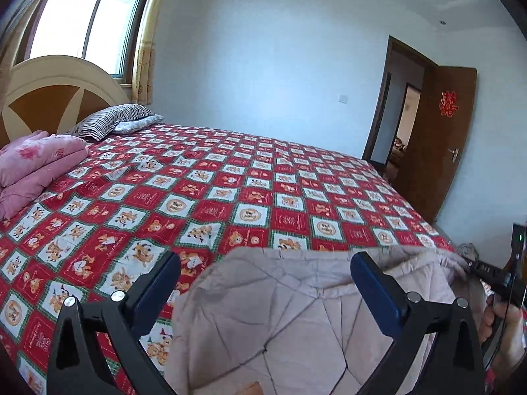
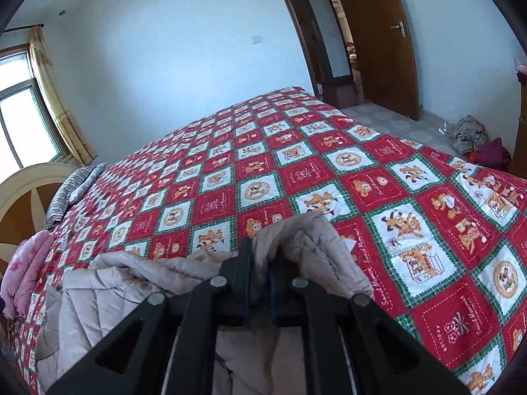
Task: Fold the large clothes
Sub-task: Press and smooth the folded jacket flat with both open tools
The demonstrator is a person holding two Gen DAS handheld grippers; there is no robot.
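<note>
A beige quilted coat lies at the near edge of the bed, on the red patterned bedspread. My left gripper is open, its blue-padded fingers spread wide above the coat, touching nothing I can see. My right gripper is shut on a bunched fold of the coat and holds it raised a little above the bedspread. The rest of the coat trails to the left. The right gripper's body shows at the right edge of the left wrist view.
A folded pink quilt and striped pillows lie by the headboard at the left. A window is behind it. An open brown door stands at the far right; a pile of clothes lies on the floor.
</note>
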